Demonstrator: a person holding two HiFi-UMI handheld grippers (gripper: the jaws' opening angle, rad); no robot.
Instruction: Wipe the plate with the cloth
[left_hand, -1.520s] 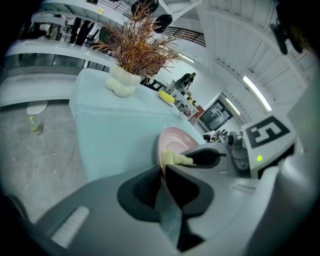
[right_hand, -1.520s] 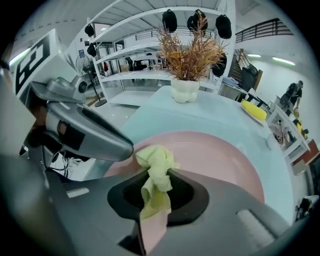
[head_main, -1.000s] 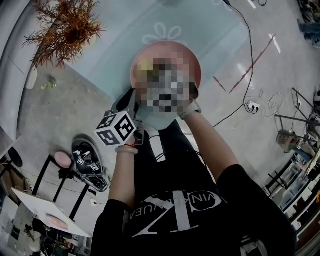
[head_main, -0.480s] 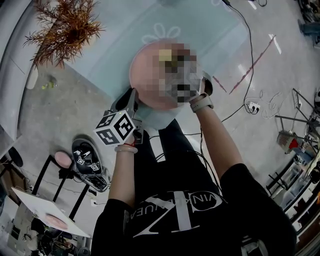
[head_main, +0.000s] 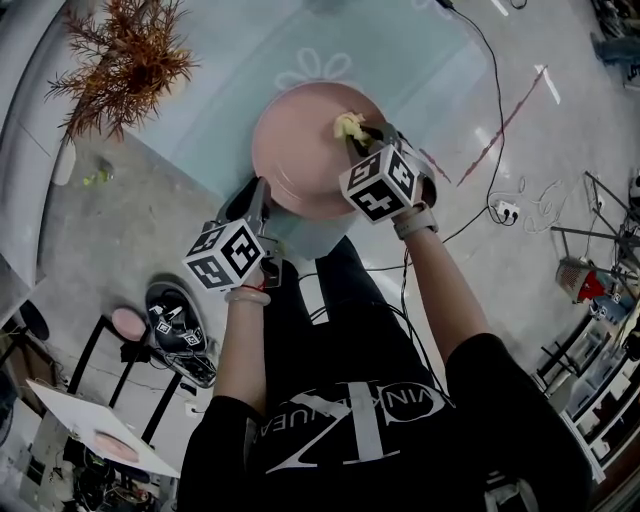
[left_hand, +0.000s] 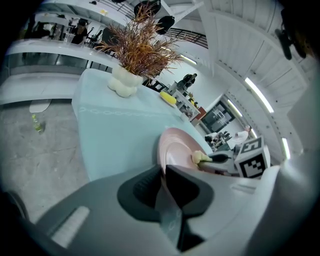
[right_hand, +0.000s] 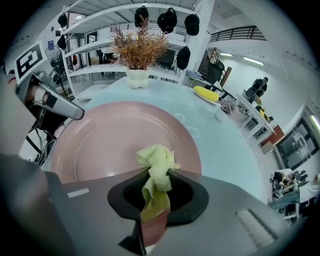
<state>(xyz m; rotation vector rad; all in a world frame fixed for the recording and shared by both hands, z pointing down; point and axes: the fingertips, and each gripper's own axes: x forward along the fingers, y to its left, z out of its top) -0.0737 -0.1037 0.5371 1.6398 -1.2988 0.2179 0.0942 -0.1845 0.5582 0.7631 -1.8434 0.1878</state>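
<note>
A person stands at a pale blue table (head_main: 220, 70), a two-jaw gripper in each hand. A round pink plate (head_main: 300, 150) lies at the table's near edge. The left gripper (left_hand: 162, 174) has its jaws closed on the plate's near rim, pinching it between the dark pads. The right gripper (right_hand: 156, 179) reaches over the plate from the right, its jaws clamped on a bunched yellow-green cloth (right_hand: 157, 162). The cloth sticks out past the jaw tips and sits over the plate's inner surface, towards its right side in the head view; whether it presses on the plate cannot be told. A dry brown plant (head_main: 125, 55) stands at the table's far left, well apart from the plate.
</note>
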